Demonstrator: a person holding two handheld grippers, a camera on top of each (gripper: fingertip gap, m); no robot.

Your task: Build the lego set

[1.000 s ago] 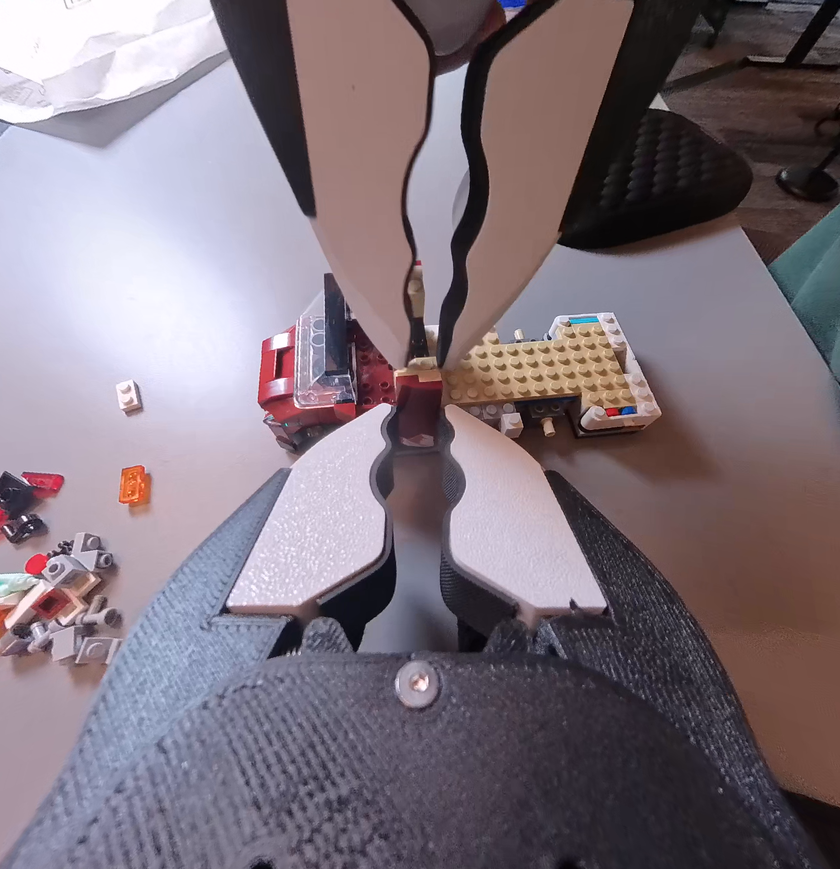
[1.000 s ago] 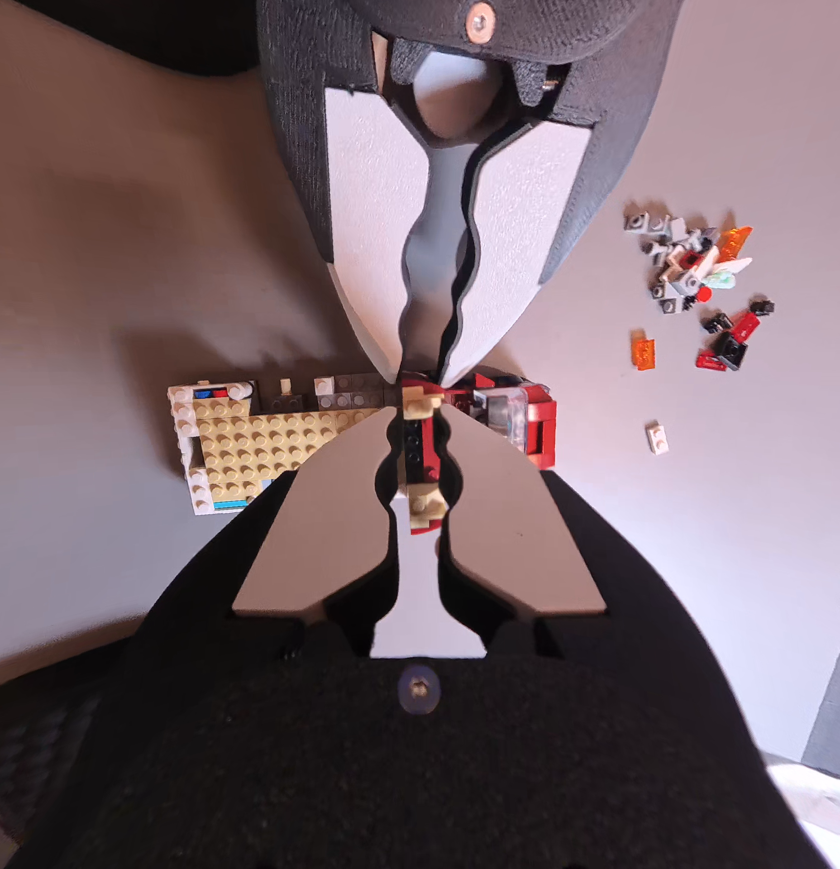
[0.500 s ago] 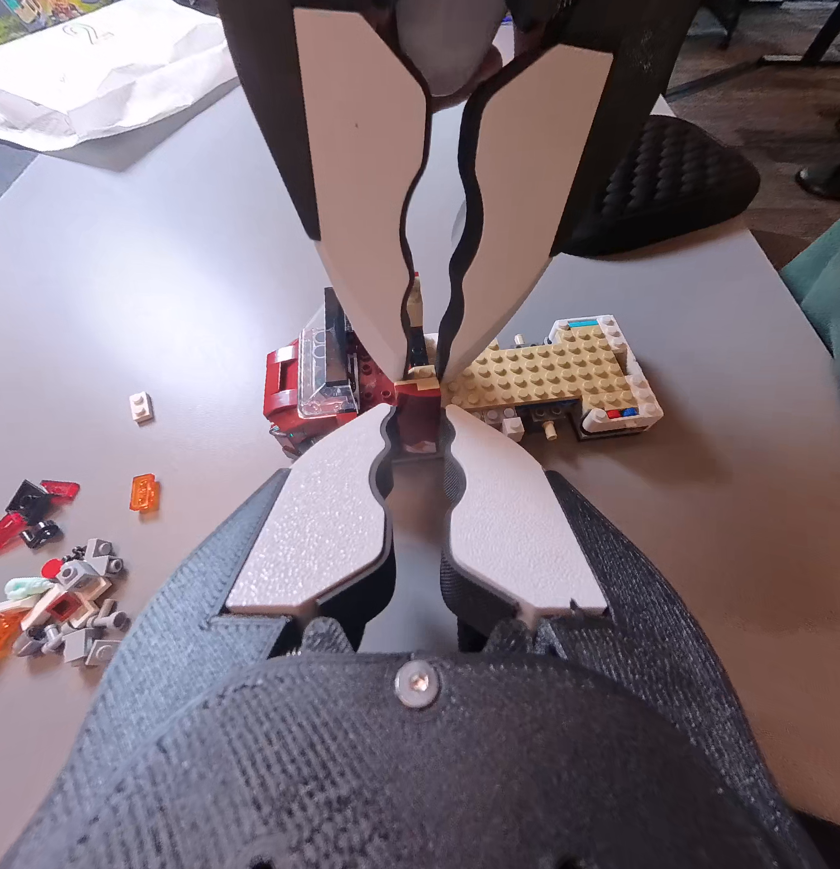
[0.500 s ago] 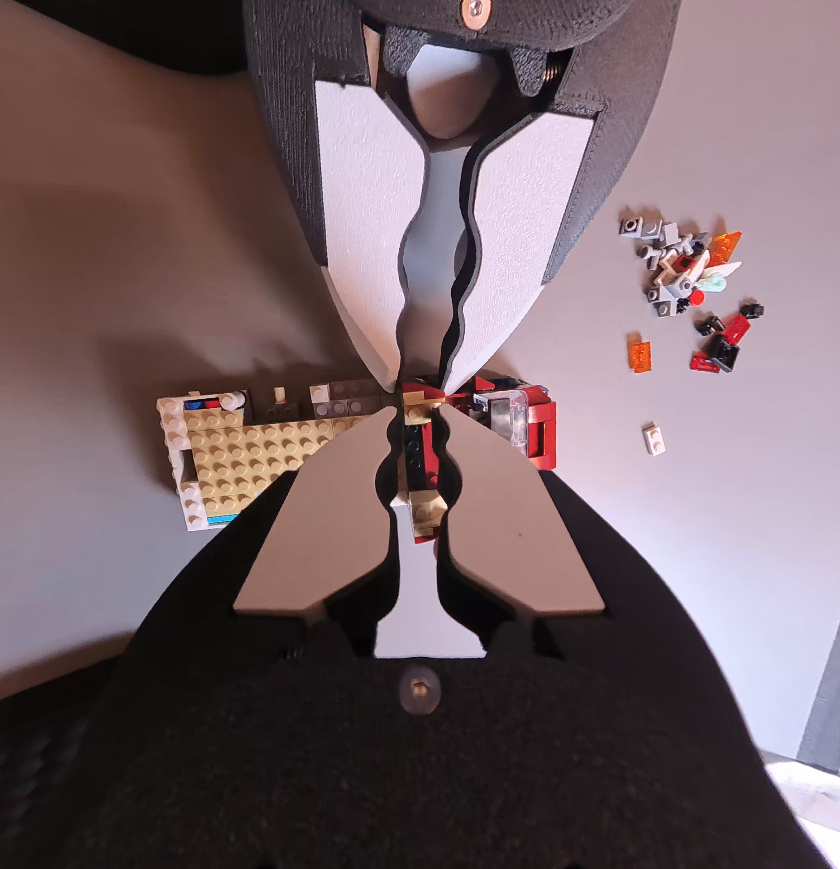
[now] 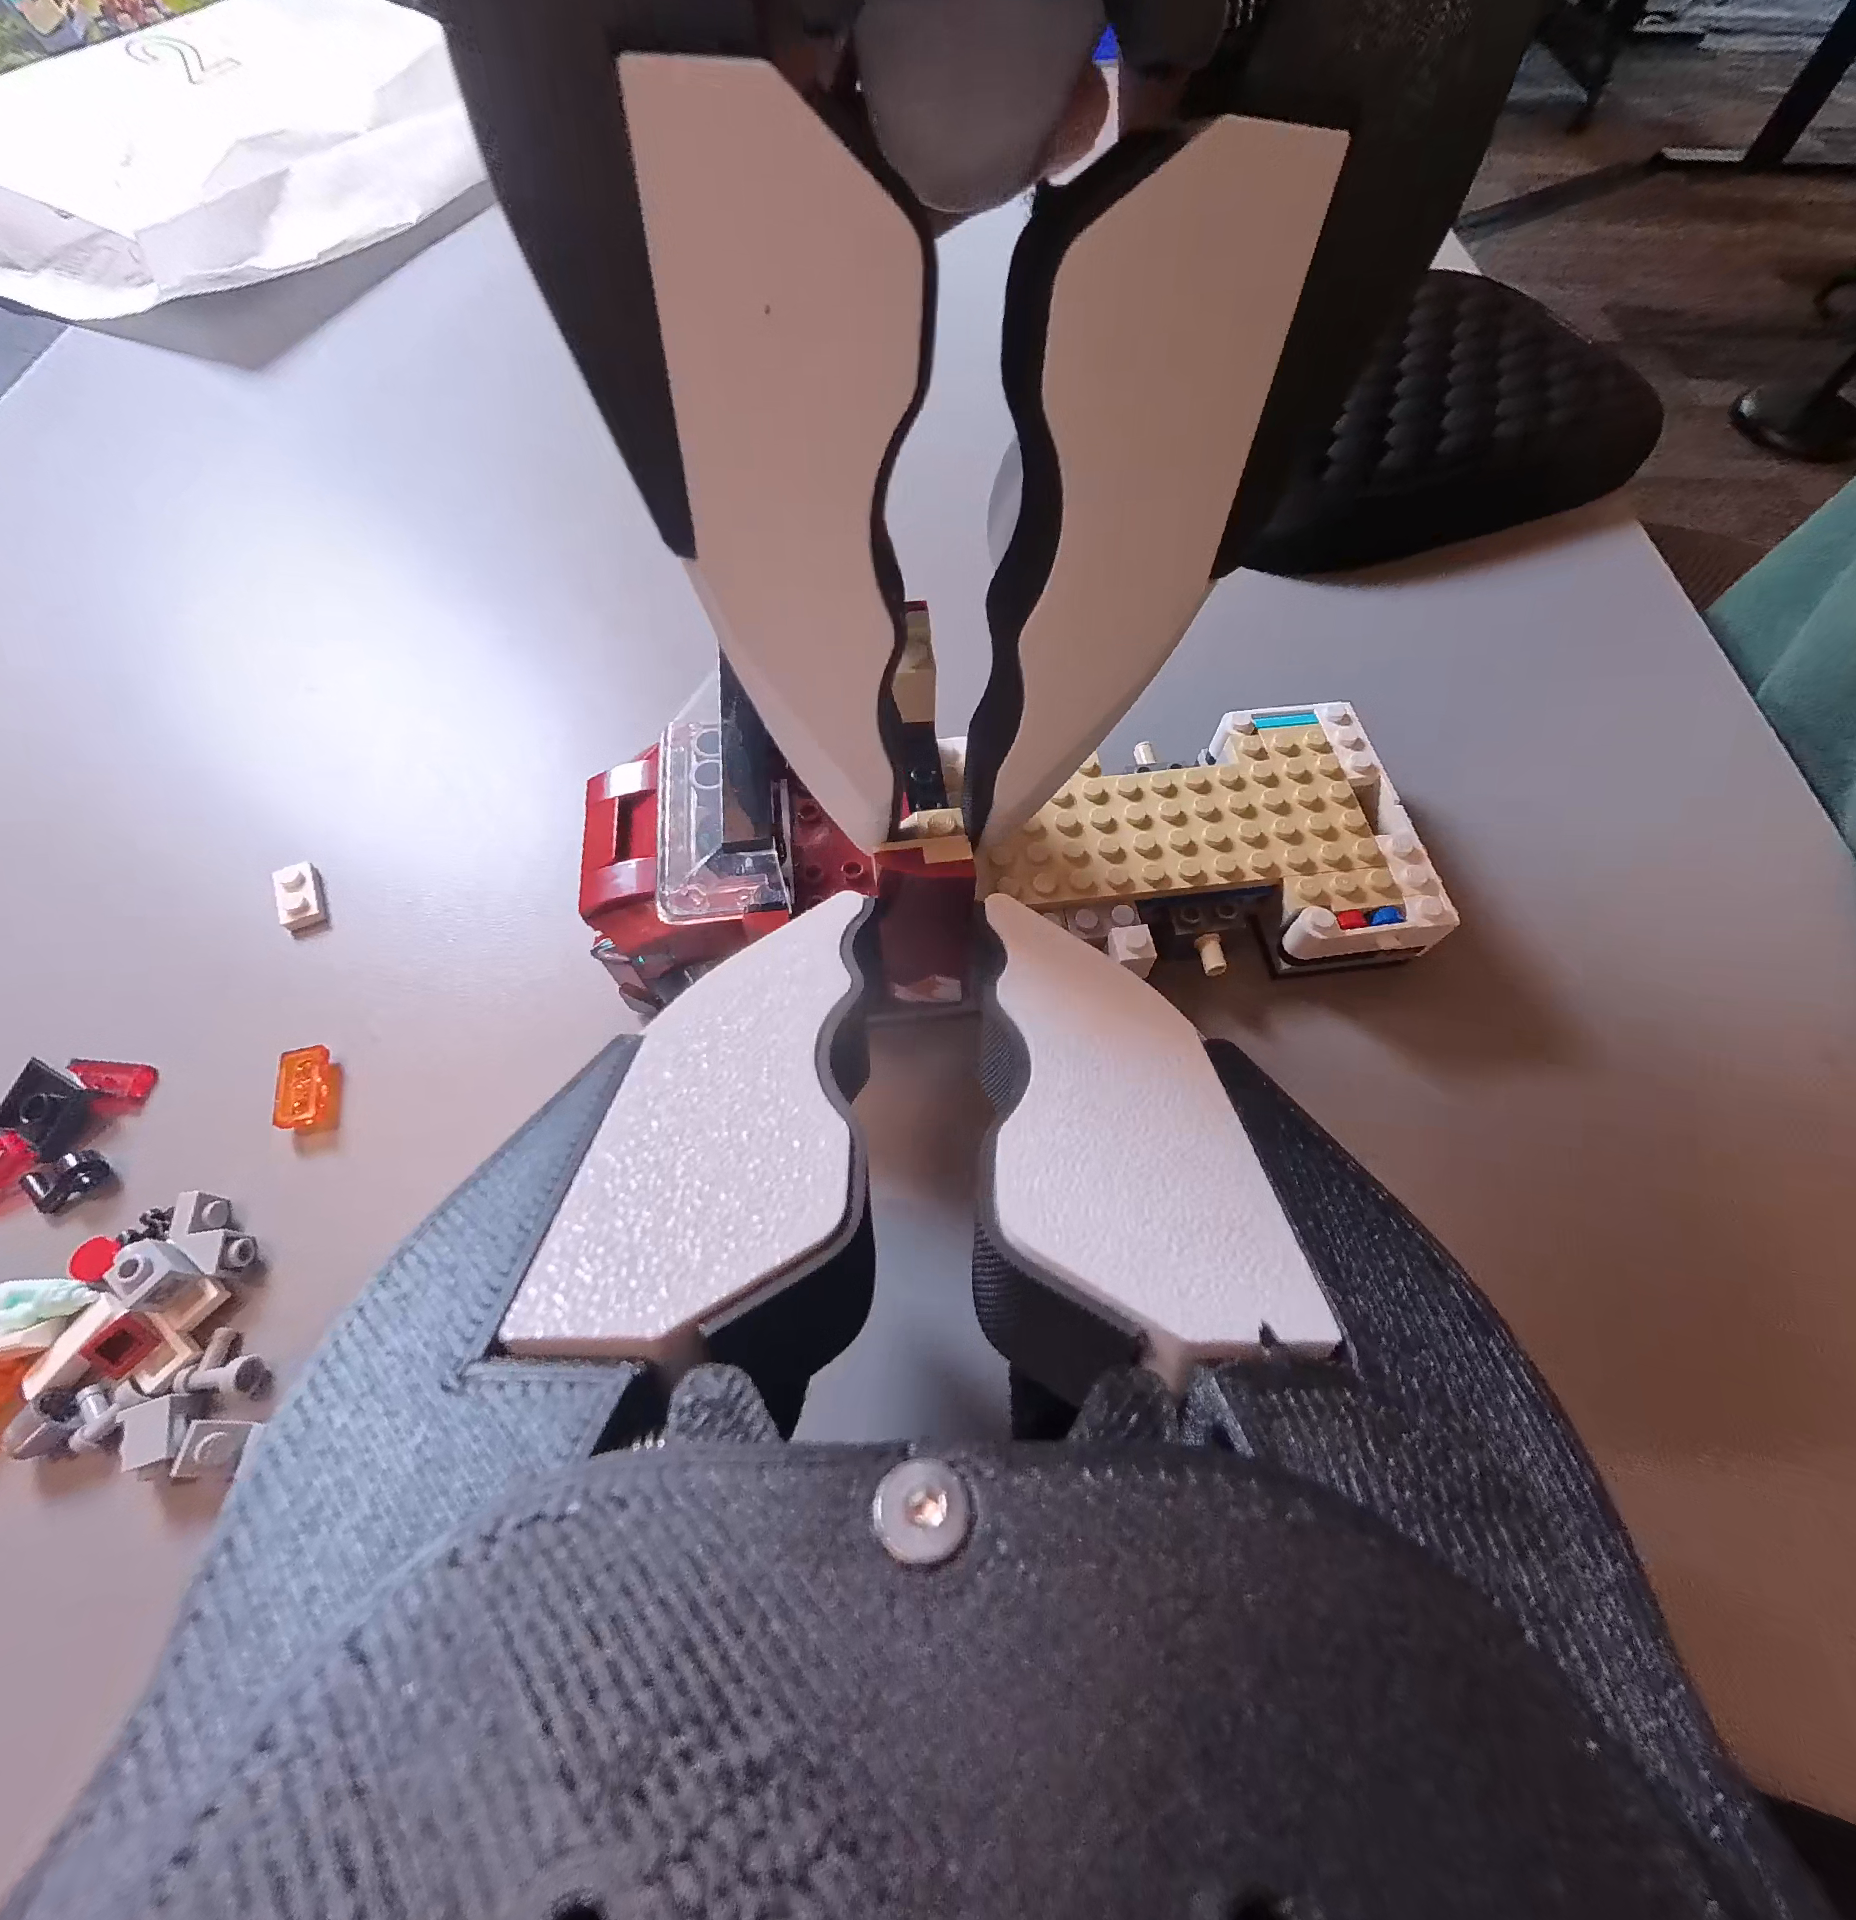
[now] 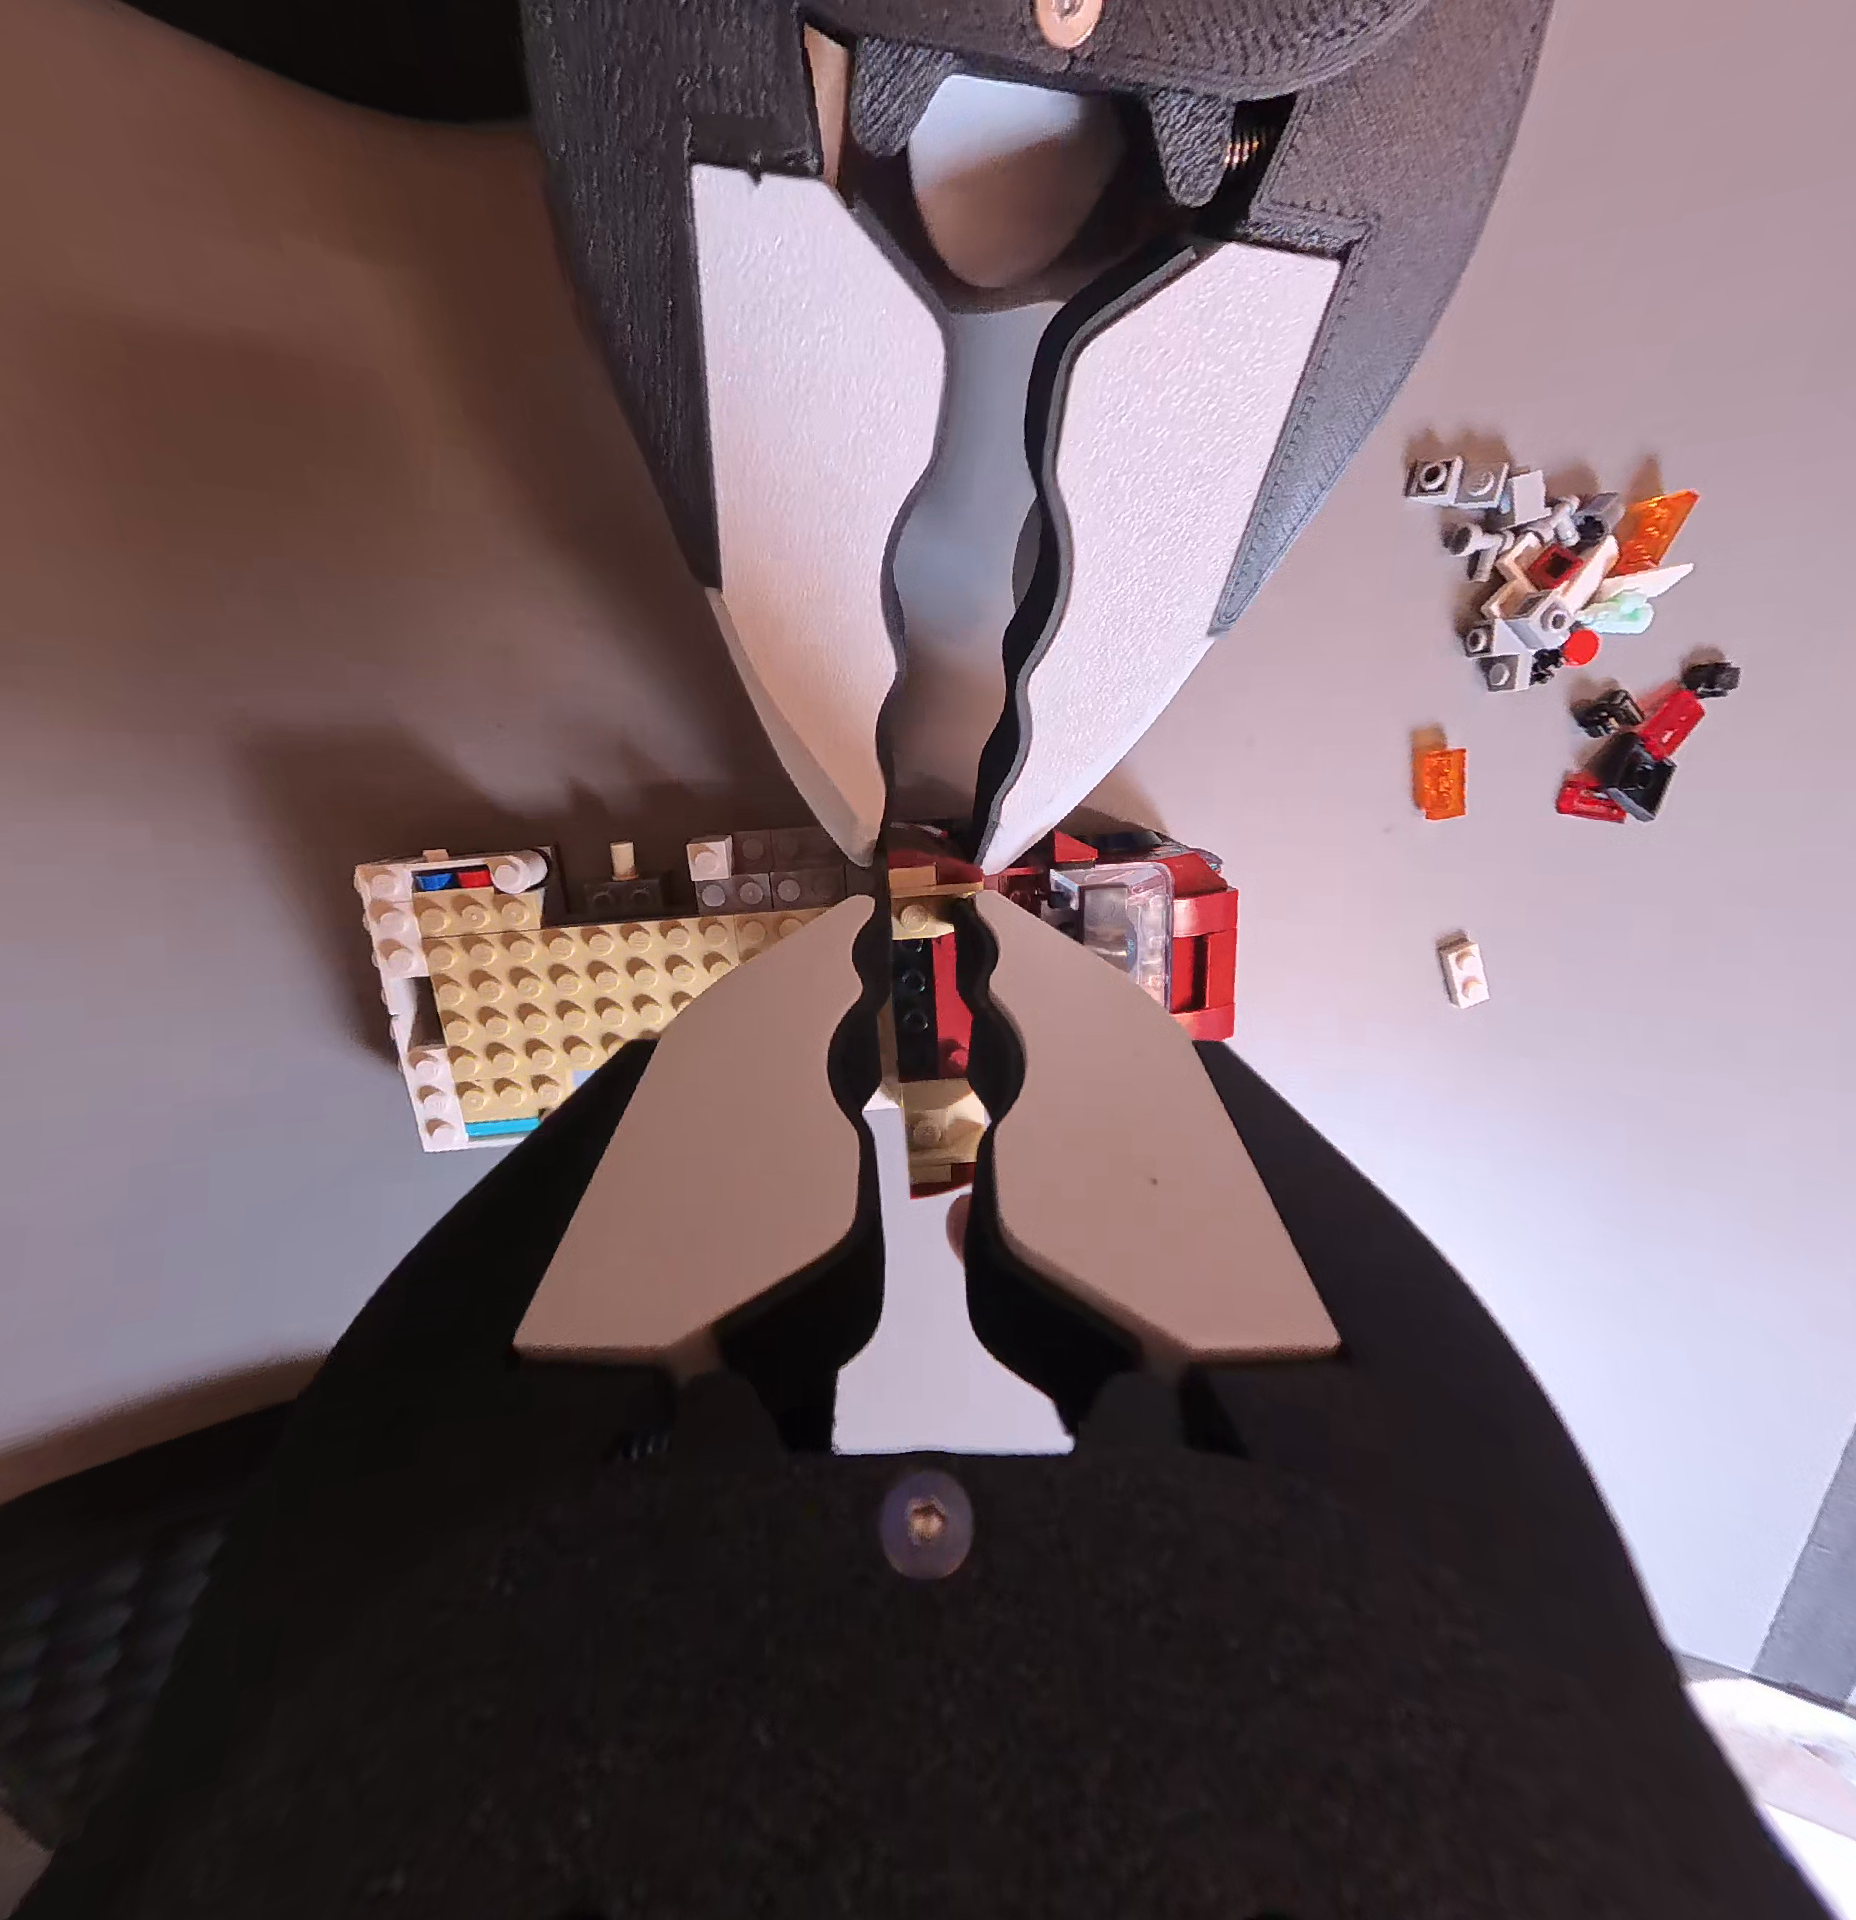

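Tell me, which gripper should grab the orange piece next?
Left, probably. The orange piece lies on the table beside the left gripper, which need only let go of the model. The right gripper reaches in from the far side and is shut on the strip.

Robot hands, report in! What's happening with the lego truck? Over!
Both grippers, left and right, shut on the lego truck midsection, tips meeting. Truck on table. Loose pieces aside, nothing blocking.
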